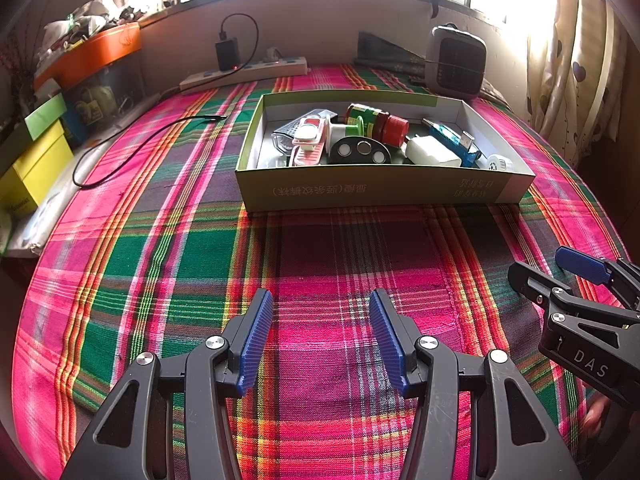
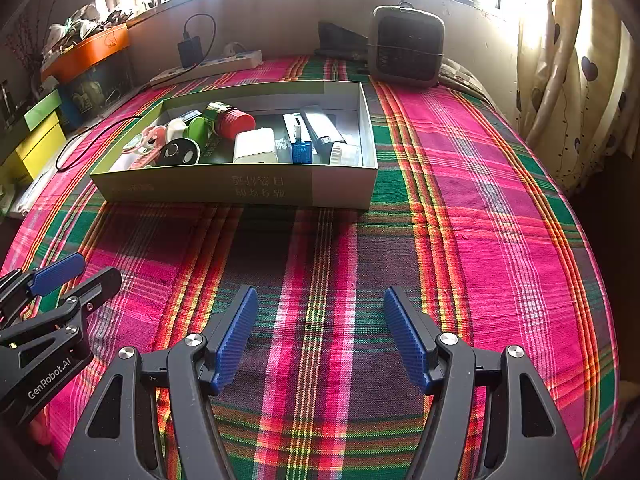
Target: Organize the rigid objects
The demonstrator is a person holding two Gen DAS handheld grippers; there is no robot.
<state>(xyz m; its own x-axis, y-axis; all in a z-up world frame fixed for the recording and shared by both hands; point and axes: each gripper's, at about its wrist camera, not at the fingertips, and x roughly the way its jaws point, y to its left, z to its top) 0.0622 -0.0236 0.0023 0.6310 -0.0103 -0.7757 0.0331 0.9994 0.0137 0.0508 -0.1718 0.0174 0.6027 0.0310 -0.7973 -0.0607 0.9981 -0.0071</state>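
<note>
1. hovering low over the pink, green and purple plaid cloth (image 1: 328,248), the left gripper (image 1: 321,336) has its jaws spread apart with nothing between the ribbed blue pads (image 1: 256,336).
2. the right gripper (image 2: 320,336) hangs beside it over the same cloth, jaws likewise released and holding nothing.
3. each gripper shows at the edge of the other's view, near but apart.
4. the shallow green and white cardboard box (image 1: 384,188) sits on the cloth well ahead of both grippers, its printed side facing them.
5. inside the box lie the rigid objects, crowded together: a green-labelled bottle with a red cap (image 1: 378,122) on its side, a white plug-in charger block (image 1: 430,152), a black oval case with round insets (image 1: 360,151), a pink ribbed plastic clip (image 1: 308,144) and a blue usb stick (image 1: 452,138).
6. behind the box, a grey portable heater (image 2: 406,50) and a white power strip (image 2: 208,66) stand near the wall.
</note>
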